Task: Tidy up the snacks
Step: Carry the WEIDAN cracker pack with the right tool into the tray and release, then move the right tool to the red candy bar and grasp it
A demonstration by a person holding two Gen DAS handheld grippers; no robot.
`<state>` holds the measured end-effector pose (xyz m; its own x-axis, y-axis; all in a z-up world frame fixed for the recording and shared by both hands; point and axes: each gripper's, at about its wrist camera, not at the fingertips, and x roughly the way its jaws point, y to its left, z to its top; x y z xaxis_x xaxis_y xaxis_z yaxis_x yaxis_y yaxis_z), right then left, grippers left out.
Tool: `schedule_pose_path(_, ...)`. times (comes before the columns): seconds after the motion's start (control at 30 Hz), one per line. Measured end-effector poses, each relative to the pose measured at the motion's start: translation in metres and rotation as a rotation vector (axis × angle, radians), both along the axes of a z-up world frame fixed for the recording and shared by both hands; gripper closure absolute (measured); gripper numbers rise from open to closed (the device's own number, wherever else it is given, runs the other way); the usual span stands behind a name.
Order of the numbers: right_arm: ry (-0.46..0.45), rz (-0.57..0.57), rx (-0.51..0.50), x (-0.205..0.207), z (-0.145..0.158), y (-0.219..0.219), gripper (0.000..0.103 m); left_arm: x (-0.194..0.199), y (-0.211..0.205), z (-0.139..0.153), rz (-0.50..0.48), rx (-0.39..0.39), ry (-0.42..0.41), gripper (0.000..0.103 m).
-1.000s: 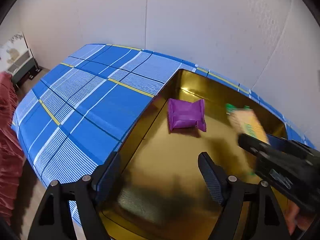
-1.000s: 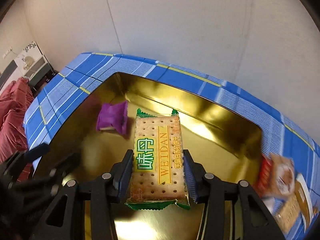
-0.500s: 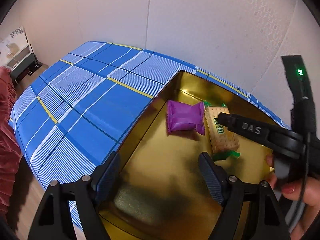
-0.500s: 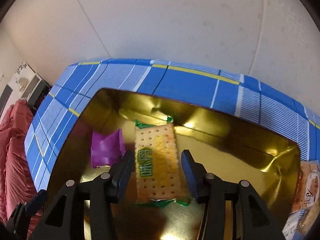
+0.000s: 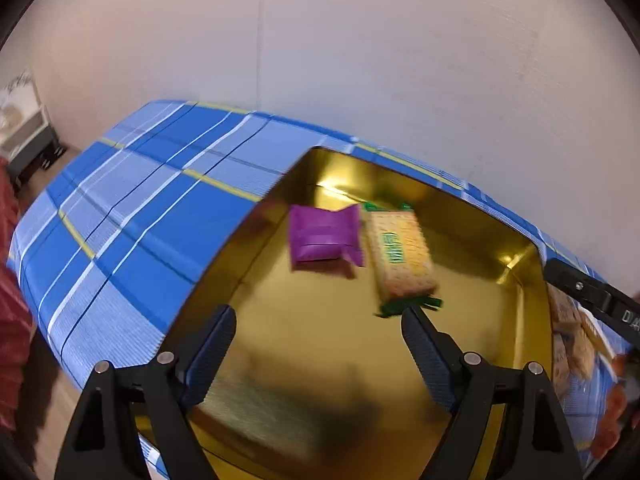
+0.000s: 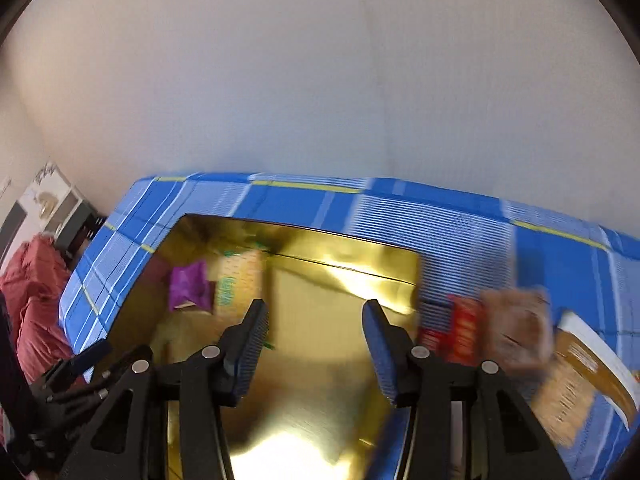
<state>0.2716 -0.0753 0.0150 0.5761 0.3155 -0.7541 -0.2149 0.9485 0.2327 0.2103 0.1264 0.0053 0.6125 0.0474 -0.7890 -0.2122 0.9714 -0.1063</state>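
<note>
A blue checked cloth point(image 5: 152, 216) covers the table by a plain pale wall, and a shiny gold tin point(image 5: 320, 344) sits on it. The left tongs point(image 5: 316, 344) hang over the tin; their jaws have just been opening and nothing is between them. The right tongs point(image 6: 316, 344) are spread too, holding nothing. The cracker pack point(image 5: 400, 256) lies in the tin ahead of the left tongs, touching the purple snack point(image 5: 324, 238). More snack packs point(image 6: 516, 332) wait on the cloth, just right of the right tongs. The tin's wall stands between; a fast swing could bump it and slide the tin.
</note>
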Motion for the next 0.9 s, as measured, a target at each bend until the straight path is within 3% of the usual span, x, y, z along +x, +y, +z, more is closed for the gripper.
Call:
schedule_pose_path(0.13,-0.028,-0.083,-0.020,-0.016,-0.002,-0.040,0.053,-0.005,-0.016,0.004,-0.054,-0.024,-0.028,0.013)
schedule_pose_path(0.27,0.026,-0.121,-0.048,-0.016,-0.022,-0.065,0.053,-0.005,-0.021,0.004,-0.065,-0.062,-0.034,0.012)
schedule_pose_path(0.43,0.015,-0.004,-0.155,0.001,-0.035,-0.058,0.053,-0.005,-0.024,0.004,-0.053,-0.042,-0.038,0.012)
schedule_pose_path(0.53,-0.010,0.053,-0.299,0.014,-0.038,-0.052,0.053,-0.005,-0.021,0.002,-0.047,-0.036,-0.035,0.012)
schedule_pose_path(0.73,0.081,0.019,-0.249,0.052,-0.045,-0.058,0.053,0.001,-0.016,-0.003,-0.037,-0.079,-0.012,0.012)
schedule_pose_path(0.9,0.086,0.111,-0.322,0.057,-0.052,-0.034,0.056,0.001,-0.022,-0.003,-0.055,-0.063,-0.014,0.012)
